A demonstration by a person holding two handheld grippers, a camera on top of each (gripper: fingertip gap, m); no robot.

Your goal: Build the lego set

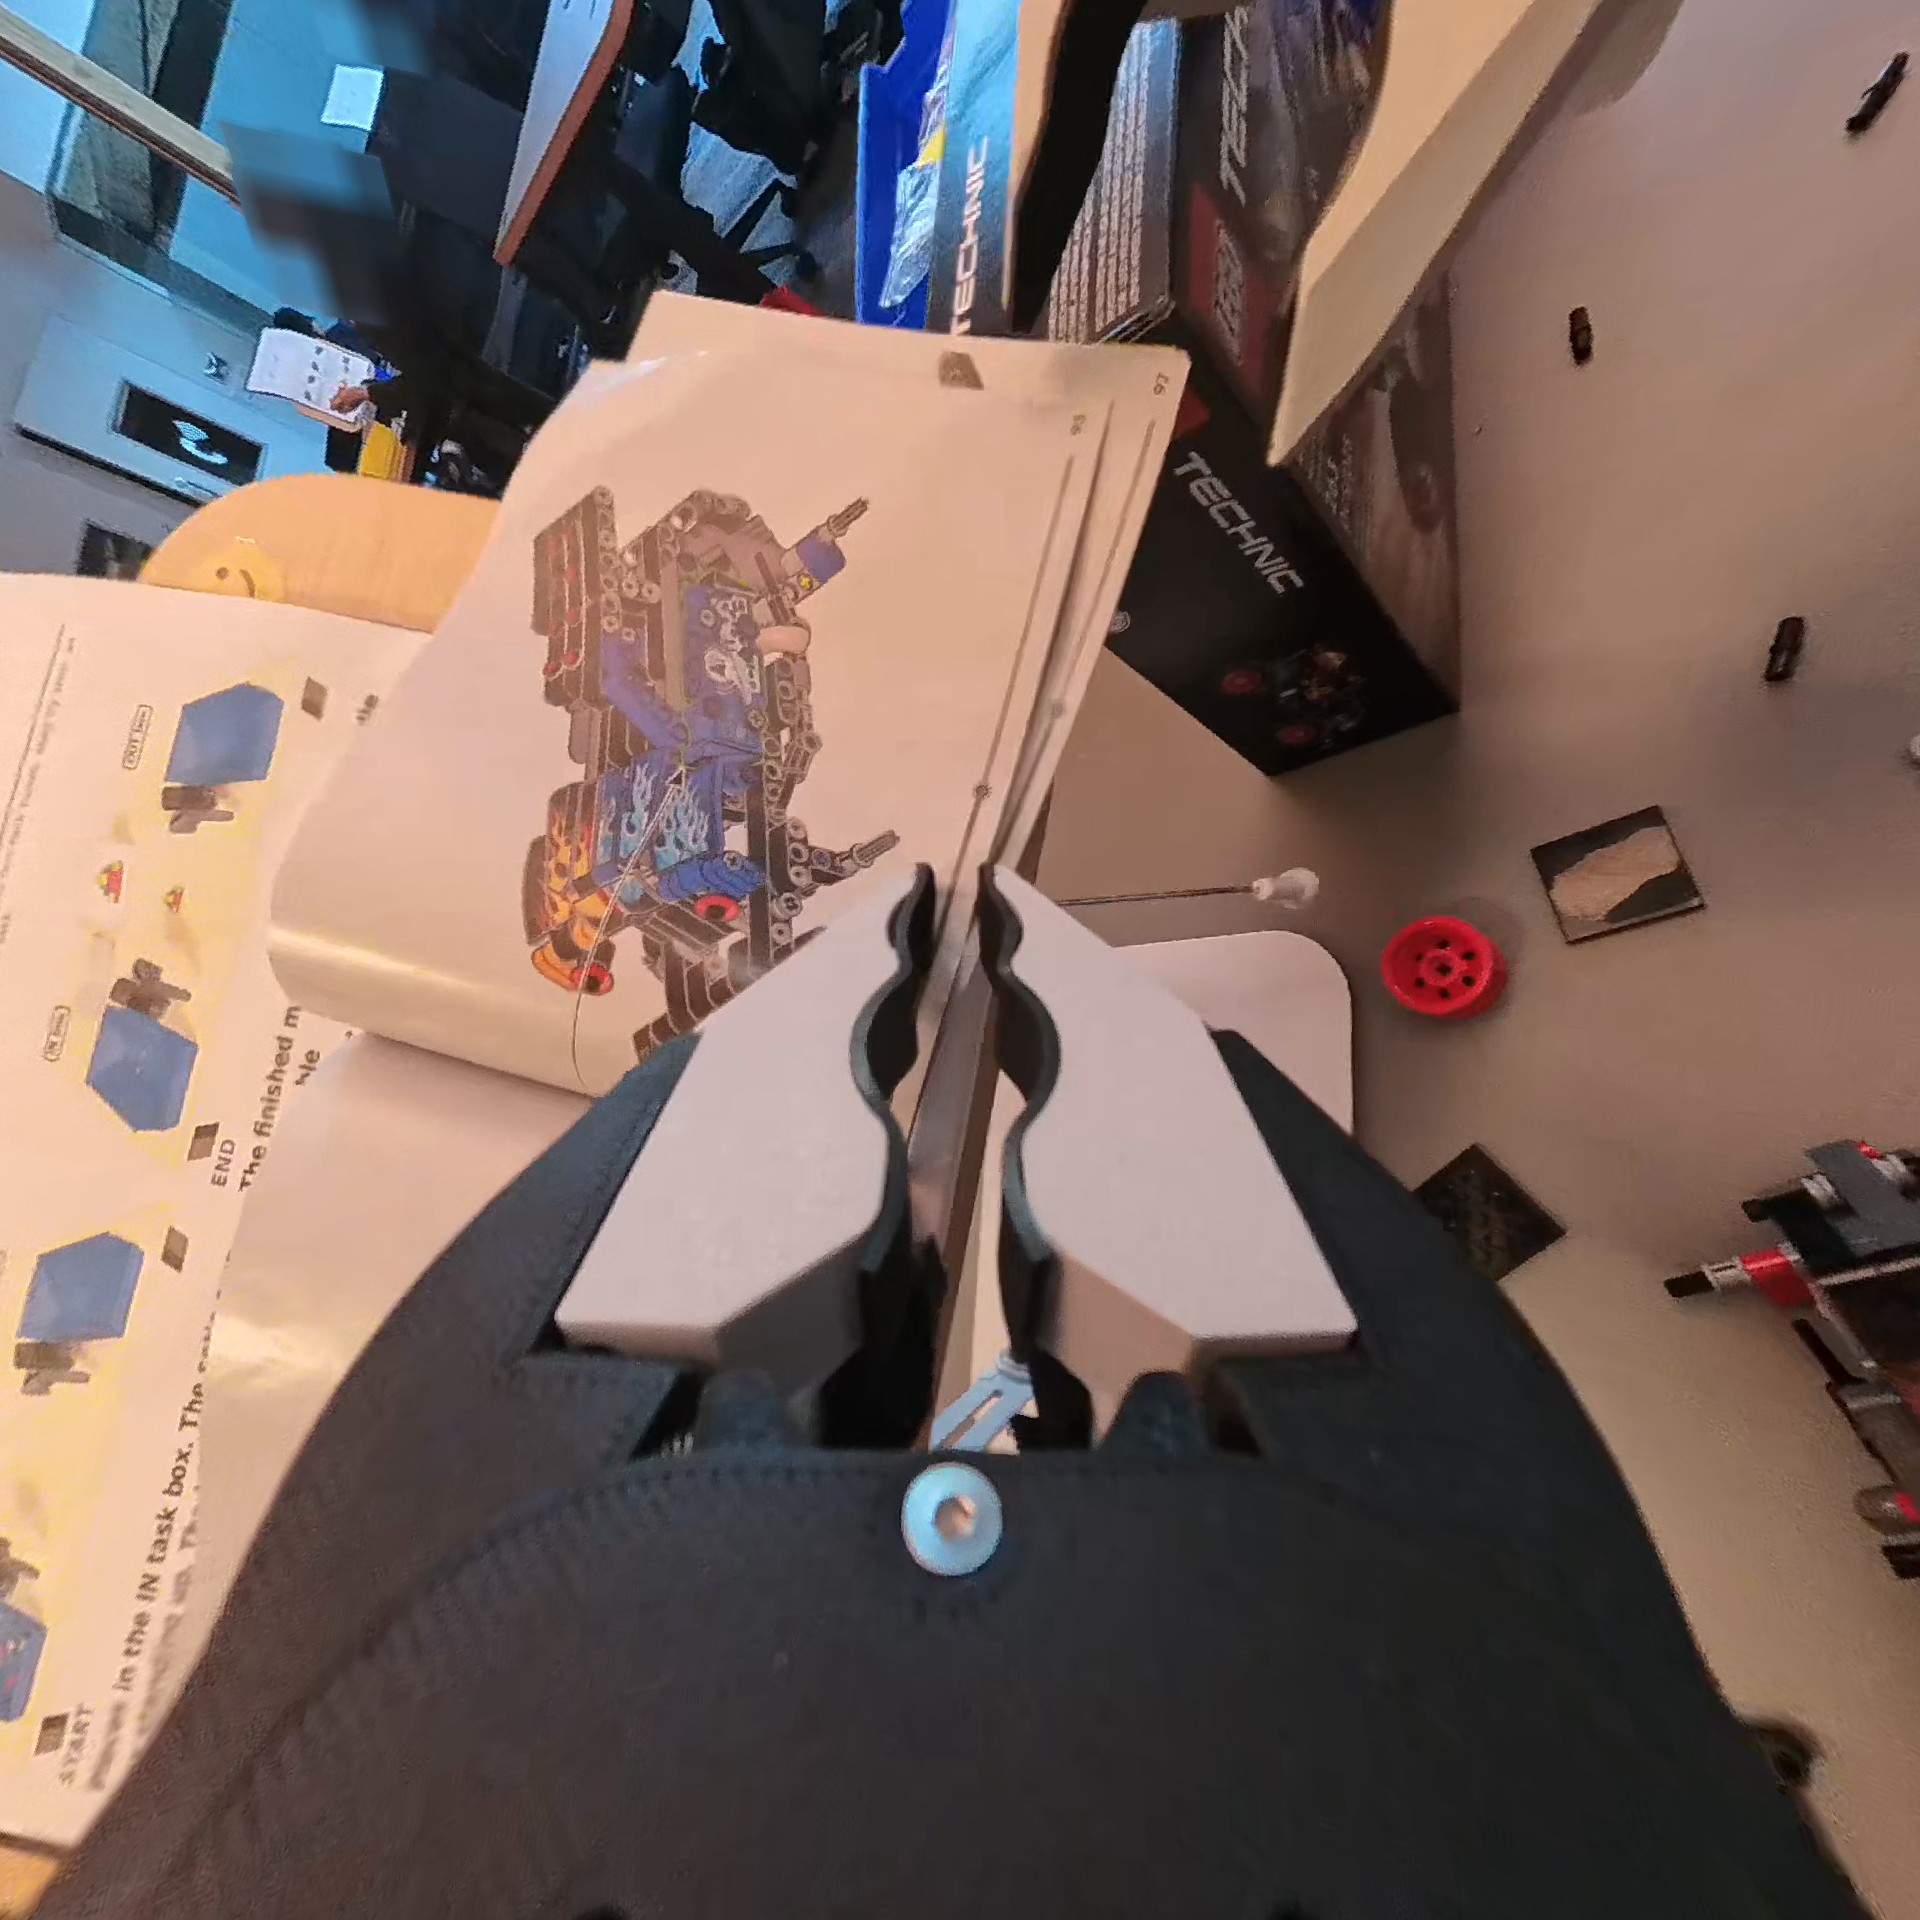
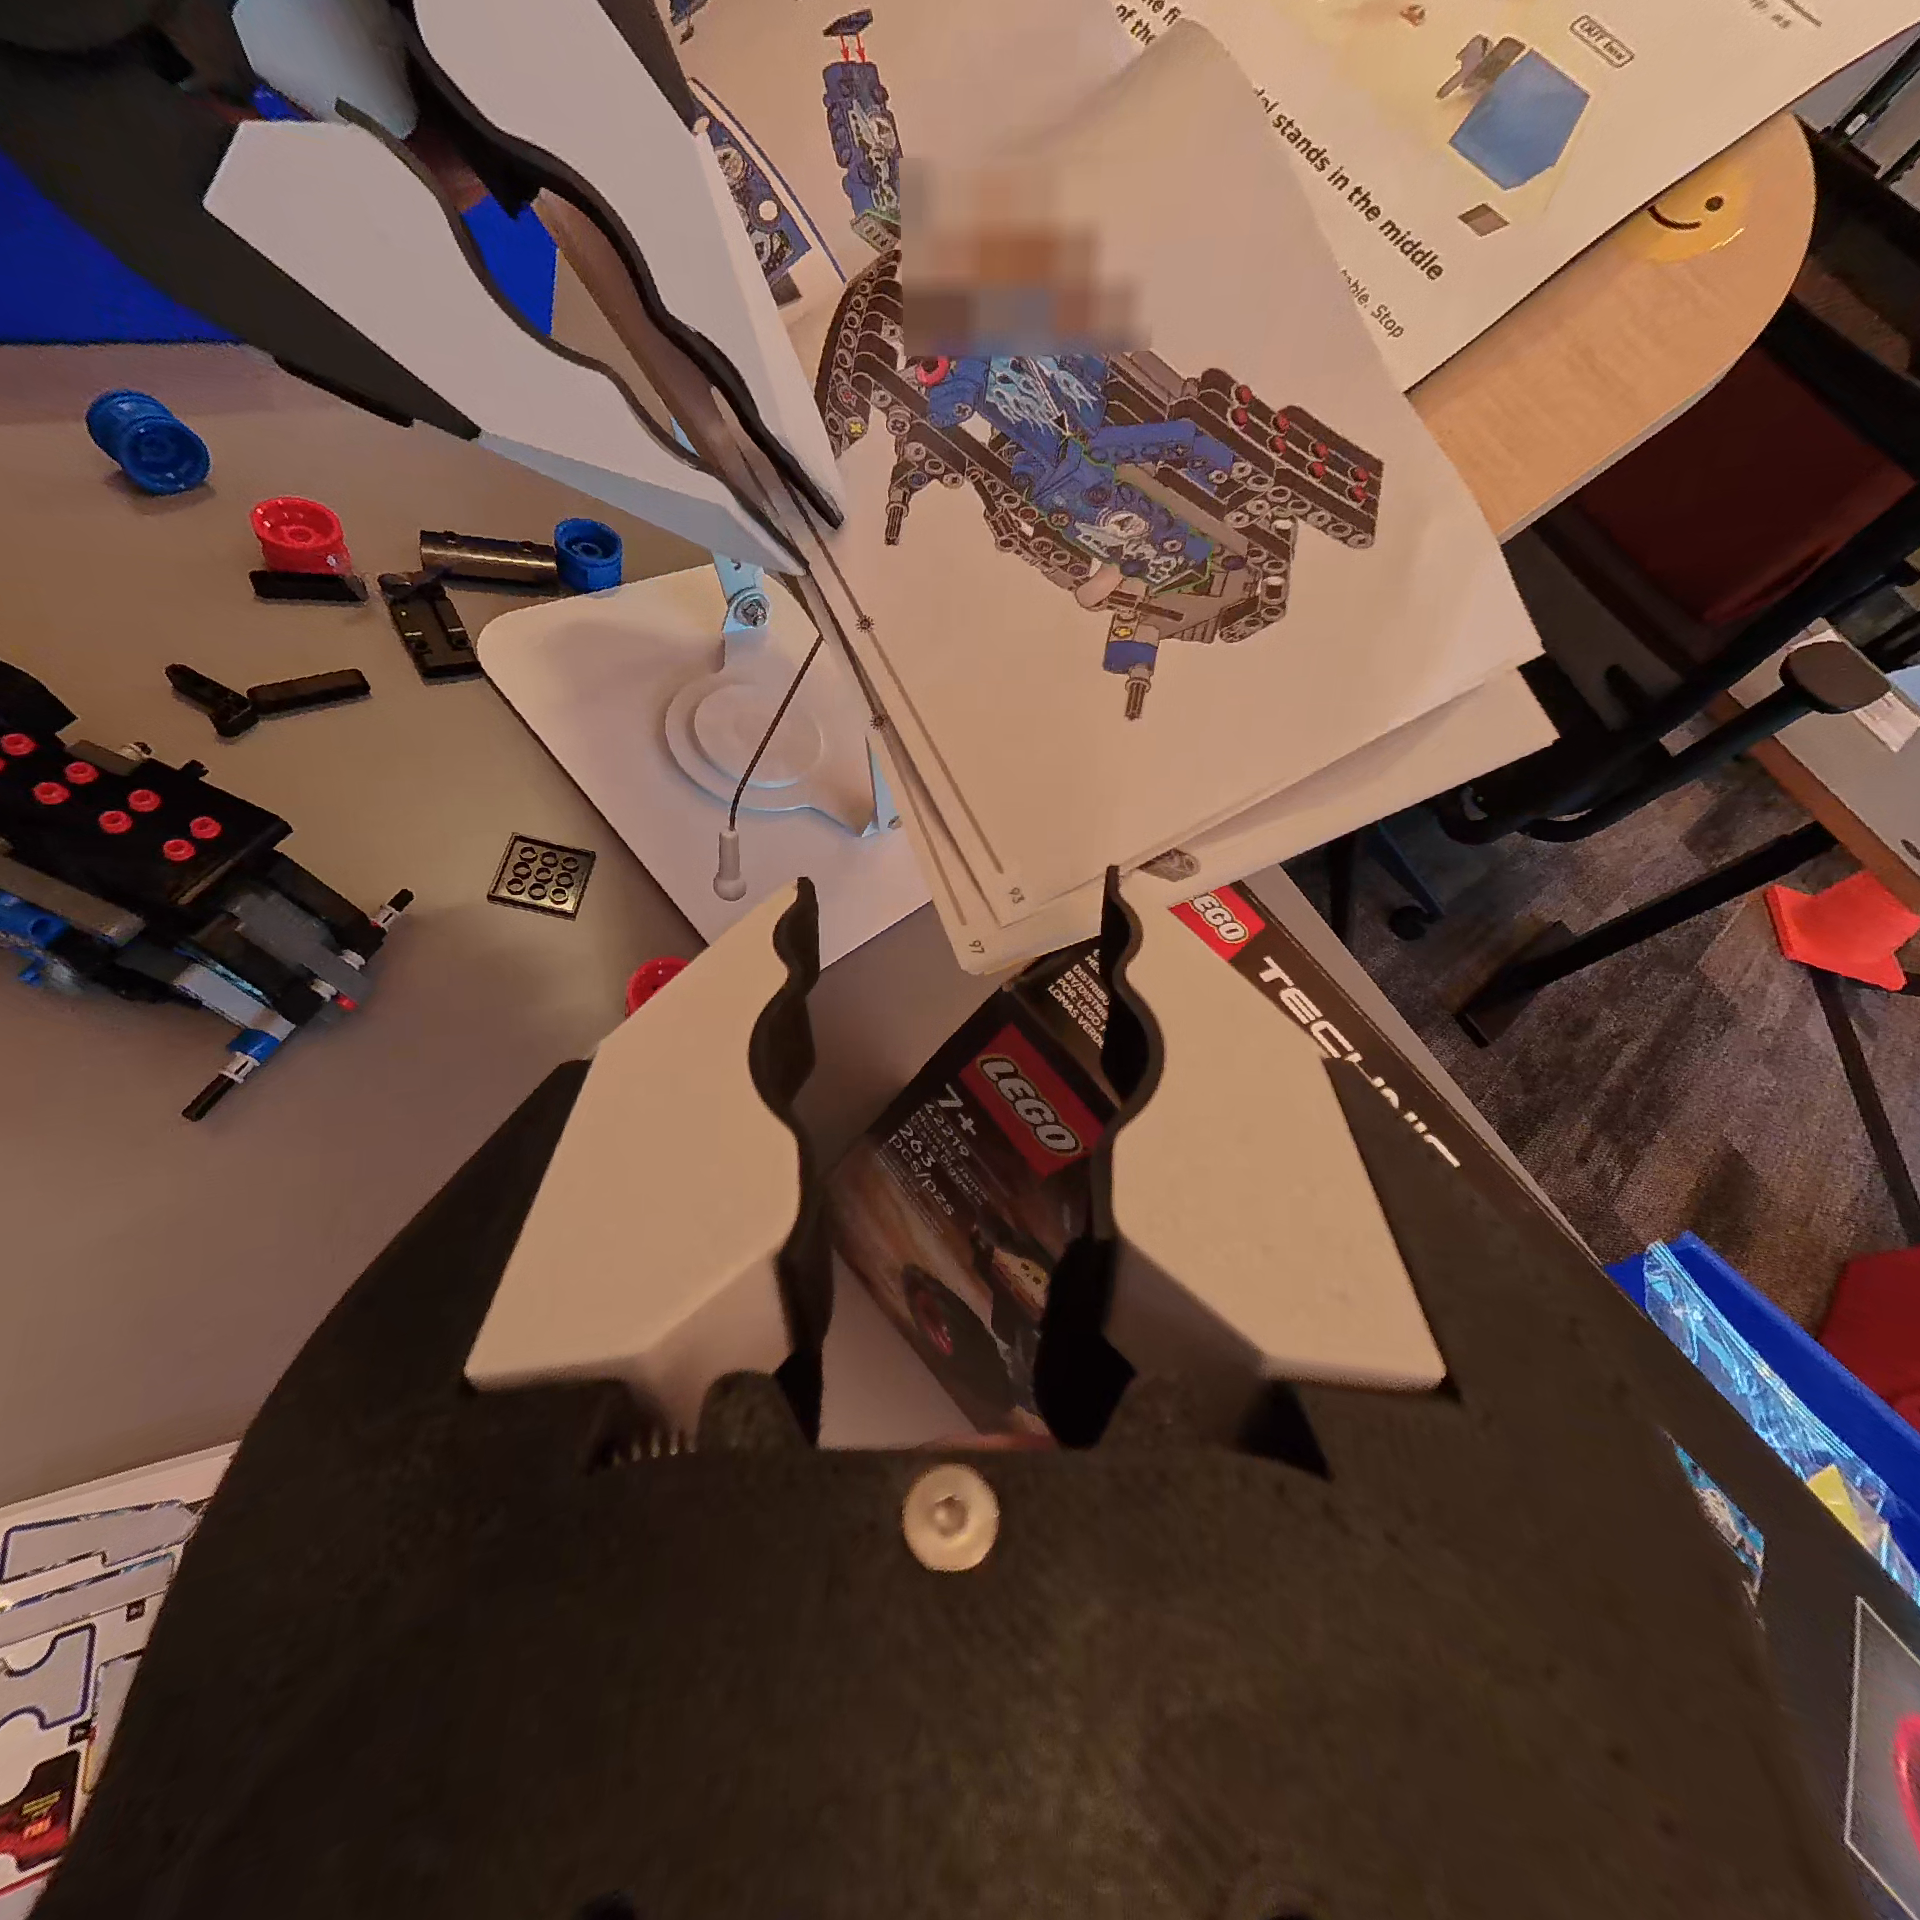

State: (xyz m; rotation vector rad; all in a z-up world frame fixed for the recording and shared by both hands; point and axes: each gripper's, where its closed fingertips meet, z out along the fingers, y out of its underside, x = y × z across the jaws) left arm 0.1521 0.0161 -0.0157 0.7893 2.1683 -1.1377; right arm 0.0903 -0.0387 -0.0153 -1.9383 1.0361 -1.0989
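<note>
Off to my side I see a printed sheet (image 1: 125, 1039) with blue box drawings lying over a wooden table (image 2: 1621, 343) that carries a yellow smiley sticker (image 2: 1688, 213). Beyond the table edge, grey patterned carpet (image 2: 1621, 1049) shows beneath black chair legs (image 2: 1621, 769), and a flat red arrow (image 2: 1844, 930) lies on that carpet. A blue bin (image 2: 1756, 1351) holds clear plastic bags. In the far background a dark office chair (image 1: 717, 197) stands by another desk.

The half-built black, blue and red brick vehicle (image 2: 156, 894) runs off the right wrist view's left edge. A mosaic patch hides part of the open white instruction booklet (image 2: 1091, 623).
</note>
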